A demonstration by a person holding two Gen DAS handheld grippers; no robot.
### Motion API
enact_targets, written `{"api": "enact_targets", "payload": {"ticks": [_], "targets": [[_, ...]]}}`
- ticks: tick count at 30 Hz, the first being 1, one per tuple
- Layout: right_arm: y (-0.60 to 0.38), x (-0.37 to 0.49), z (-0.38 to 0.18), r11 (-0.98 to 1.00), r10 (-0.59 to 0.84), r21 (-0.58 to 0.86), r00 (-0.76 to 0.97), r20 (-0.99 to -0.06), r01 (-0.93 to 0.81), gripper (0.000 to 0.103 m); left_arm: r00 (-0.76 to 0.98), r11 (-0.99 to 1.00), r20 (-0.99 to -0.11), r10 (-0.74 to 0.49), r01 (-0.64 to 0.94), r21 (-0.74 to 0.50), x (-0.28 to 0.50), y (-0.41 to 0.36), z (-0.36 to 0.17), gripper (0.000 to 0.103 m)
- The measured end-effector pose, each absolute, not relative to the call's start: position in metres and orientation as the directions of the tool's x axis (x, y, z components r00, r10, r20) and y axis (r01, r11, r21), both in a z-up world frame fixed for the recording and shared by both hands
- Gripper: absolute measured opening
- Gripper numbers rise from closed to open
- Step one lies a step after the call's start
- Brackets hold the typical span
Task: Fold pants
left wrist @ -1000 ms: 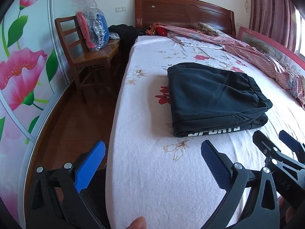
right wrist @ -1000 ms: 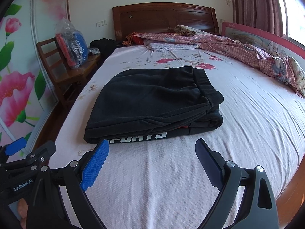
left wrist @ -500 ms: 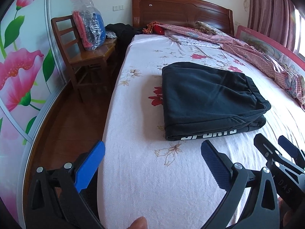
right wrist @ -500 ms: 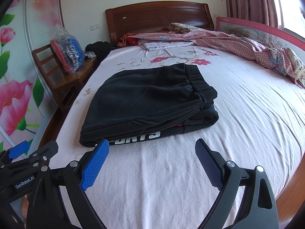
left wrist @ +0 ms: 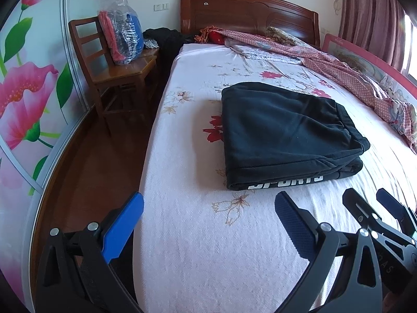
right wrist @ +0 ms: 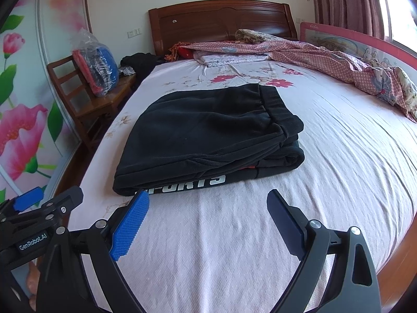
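Black pants (left wrist: pixel 284 133) lie folded in a flat stack on the pink floral bed sheet (left wrist: pixel 198 247), white "SPORTS" lettering along the near edge. They also show in the right wrist view (right wrist: pixel 208 135). My left gripper (left wrist: pixel 208 208) is open and empty, held above the sheet in front of the pants, its left finger over the bed's edge. My right gripper (right wrist: pixel 207 207) is open and empty, just short of the pants' near edge. The right gripper also shows at the lower right of the left wrist view (left wrist: pixel 378 208).
A wooden chair (left wrist: pixel 112 70) with a plastic-wrapped bundle (left wrist: pixel 121 40) stands left of the bed. A pink checked blanket (right wrist: pixel 325 60) lies along the far right side. The wooden headboard (left wrist: pixel 247 13) is at the back. Wooden floor (left wrist: pixel 91 161) runs along the left.
Both grippers have drawn slightly back from the pants and shifted a little. The folded pants have not moved. Both grippers stay open.
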State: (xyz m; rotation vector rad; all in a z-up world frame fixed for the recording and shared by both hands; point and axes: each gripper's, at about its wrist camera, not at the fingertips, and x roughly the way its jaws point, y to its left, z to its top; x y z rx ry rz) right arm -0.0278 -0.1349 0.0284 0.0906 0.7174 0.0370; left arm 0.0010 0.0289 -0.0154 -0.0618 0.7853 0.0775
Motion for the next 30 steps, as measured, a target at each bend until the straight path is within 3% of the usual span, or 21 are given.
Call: {"api": "enact_targets", "payload": {"ticks": [9, 13, 16, 24, 30], "targets": [[-0.138, -0.029, 0.029, 0.995, 0.055, 0.096, 0.752, -0.657, 0.011, 0.091, 0.704, 0.998, -0.71, 0.008, -0.048, -0.036, 0.002, 0.025, -0.014, 0.101], [-0.14, -0.03, 0.028, 0.995, 0.052, 0.098, 0.75, -0.659, 0.018, 0.091, 0.728, 0.995, -0.683, 0.055, -0.1, -0.026, -0.002, 0.032, -0.014, 0.101], [-0.14, -0.03, 0.028, 0.995, 0.054, 0.102, 0.748, -0.662, 0.019, 0.091, 0.714, 0.987, -0.699, 0.041, -0.137, -0.082, 0.0, 0.041, -0.015, 0.101], [-0.142, -0.03, 0.028, 0.994, 0.052, 0.104, 0.749, -0.66, 0.022, 0.091, 0.696, 0.987, -0.717, 0.036, -0.136, -0.082, 0.003, 0.04, -0.02, 0.101], [-0.153, -0.031, 0.026, 0.995, -0.005, 0.074, 0.745, -0.668, 0.073, 0.091, 0.689, 0.992, -0.72, 0.088, -0.123, 0.004, 0.004, 0.032, -0.025, 0.101]]}}
